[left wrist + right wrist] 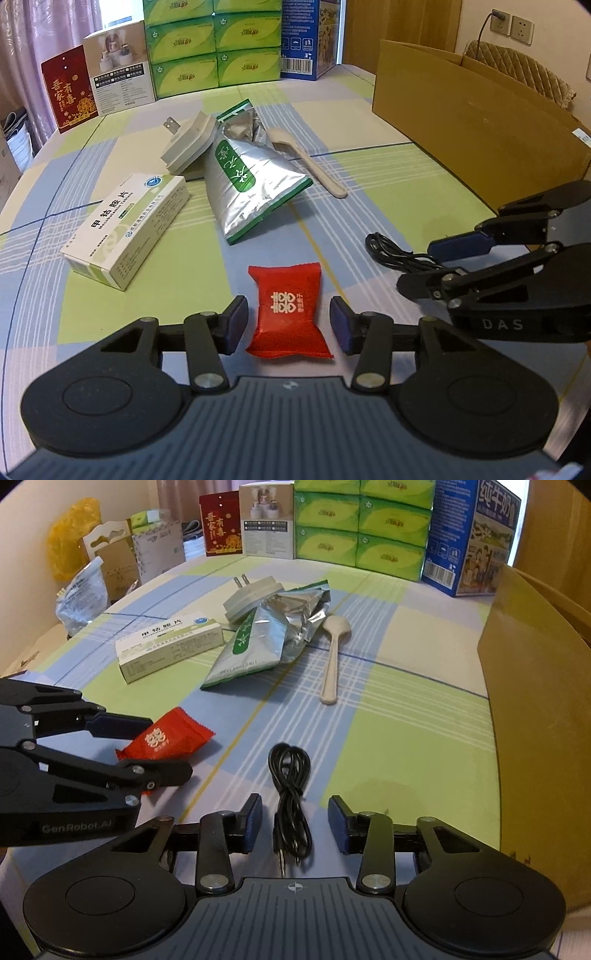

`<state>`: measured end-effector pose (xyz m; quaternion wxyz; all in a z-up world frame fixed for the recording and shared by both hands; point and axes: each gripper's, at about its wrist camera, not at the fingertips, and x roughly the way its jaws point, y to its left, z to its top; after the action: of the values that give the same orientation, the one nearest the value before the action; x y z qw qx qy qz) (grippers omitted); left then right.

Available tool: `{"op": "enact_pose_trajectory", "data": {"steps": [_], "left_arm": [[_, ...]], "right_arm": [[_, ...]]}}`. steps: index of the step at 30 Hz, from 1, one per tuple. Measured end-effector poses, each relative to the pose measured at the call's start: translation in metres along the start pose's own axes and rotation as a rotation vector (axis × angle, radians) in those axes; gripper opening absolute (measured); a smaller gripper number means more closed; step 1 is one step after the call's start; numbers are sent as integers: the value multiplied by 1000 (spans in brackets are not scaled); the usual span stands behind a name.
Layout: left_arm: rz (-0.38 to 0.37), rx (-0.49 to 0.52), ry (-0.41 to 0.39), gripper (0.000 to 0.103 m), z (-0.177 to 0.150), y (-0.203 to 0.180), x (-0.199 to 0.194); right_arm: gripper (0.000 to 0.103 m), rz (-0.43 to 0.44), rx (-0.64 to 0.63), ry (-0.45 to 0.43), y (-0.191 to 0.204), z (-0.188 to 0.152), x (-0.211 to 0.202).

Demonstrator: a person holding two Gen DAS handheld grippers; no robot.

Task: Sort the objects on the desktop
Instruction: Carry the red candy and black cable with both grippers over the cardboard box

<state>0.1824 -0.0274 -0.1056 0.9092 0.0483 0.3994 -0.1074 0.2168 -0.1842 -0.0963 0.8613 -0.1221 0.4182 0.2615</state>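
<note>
A red candy packet lies on the checked tablecloth between the open fingers of my left gripper, which do not touch it. The same red packet shows in the right wrist view with the left gripper straddling it. A coiled black cable lies between the open fingers of my right gripper. In the left wrist view the right gripper hangs over the black cable. Farther back lie a white medicine box, a silver-green tea pouch, a white plug adapter and a beige spoon.
An open cardboard box stands along the table's right side. Green tissue packs, a blue milk carton, a red box and a white product box line the far edge. Bags and cartons crowd the far left.
</note>
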Motion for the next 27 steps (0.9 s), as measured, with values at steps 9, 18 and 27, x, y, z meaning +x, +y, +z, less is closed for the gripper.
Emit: {"op": "enact_pose_trajectory", "data": {"steps": [9,18,27], "left_arm": [[5,-4,11,42,-1,0,4],[4,-10,22,23,2,-1,2],[-3,-12,32,23,3,-3,-5]], "right_arm": [[12,-13,-13,0,5,0,-1],[10,-19,16,-15,1,1,-2],[10,-10,93,-47,-1,-2,-18]]}}
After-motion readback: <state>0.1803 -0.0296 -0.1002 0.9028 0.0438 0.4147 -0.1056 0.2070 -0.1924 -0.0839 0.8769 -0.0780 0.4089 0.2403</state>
